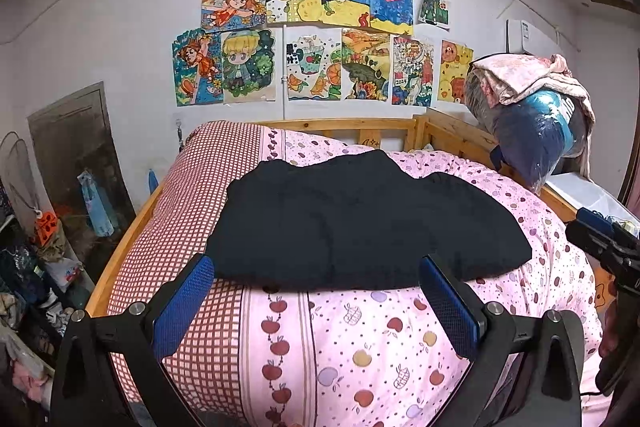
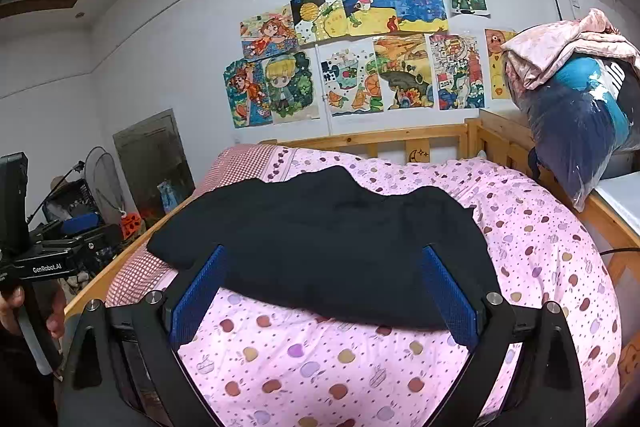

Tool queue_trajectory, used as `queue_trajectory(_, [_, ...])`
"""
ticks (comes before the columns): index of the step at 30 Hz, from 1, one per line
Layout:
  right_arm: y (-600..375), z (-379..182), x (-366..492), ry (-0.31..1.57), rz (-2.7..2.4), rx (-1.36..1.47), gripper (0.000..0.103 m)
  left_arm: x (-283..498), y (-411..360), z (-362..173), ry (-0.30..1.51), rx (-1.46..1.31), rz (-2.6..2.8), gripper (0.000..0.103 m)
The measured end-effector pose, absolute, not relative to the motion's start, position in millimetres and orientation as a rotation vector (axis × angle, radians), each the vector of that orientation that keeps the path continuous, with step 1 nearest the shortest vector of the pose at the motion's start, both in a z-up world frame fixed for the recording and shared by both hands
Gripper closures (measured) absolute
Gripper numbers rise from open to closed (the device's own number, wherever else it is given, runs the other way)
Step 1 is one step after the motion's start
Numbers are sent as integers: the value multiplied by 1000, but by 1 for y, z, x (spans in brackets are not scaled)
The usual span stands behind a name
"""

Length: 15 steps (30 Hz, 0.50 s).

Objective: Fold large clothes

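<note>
Beyond left tongs (image 1: 316,301), red-checked bedding (image 1: 208,179) beside garment (image 1: 360,223).

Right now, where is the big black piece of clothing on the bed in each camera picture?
Left wrist view: the big black piece of clothing lies in the middle, spread on the pink apple-print quilt, beyond the open left gripper.
Right wrist view: it lies in the middle, beyond the open right gripper.
Shared landmark: the colourful drawings on the wall.
</note>
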State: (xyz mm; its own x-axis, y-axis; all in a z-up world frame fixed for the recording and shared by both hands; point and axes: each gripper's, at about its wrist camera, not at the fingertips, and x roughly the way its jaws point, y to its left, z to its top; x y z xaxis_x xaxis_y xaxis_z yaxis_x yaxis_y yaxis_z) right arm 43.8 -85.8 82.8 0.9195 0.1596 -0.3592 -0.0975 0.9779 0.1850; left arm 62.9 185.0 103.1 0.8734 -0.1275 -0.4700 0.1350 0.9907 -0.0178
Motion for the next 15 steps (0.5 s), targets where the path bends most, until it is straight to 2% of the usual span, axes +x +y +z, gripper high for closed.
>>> queue_trajectory(15, [-64, 60, 11, 374, 99, 142, 7, 40, 180, 76, 487, 4, -141, 0])
